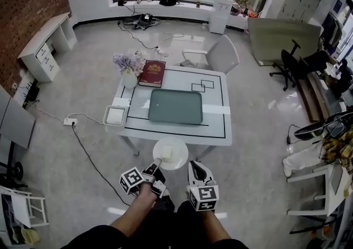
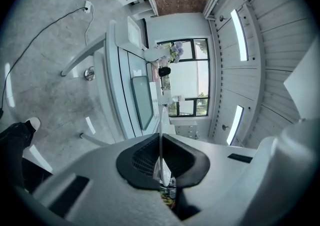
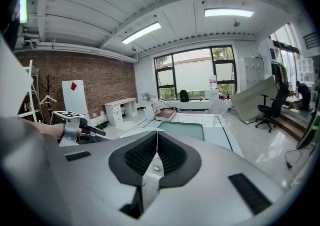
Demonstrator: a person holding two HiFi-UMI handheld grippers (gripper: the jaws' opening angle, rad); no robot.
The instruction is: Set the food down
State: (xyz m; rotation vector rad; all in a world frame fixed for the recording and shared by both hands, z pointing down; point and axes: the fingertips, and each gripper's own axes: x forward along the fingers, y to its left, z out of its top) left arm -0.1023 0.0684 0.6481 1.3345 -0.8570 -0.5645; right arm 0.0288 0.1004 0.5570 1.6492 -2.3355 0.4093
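A round white plate with a pale block of food on it hangs in the air just before the near edge of the white table. My left gripper is shut on the plate's near rim. In the left gripper view the plate shows edge-on as a thin white line between the closed jaws. My right gripper hovers just right of the plate, shut and with nothing in it. The right gripper view shows its jaws meeting.
On the table lie a grey-green tray in the middle, a dark red book, a vase of flowers and a small white box at the left edge. A white chair stands behind. Cables cross the floor at left.
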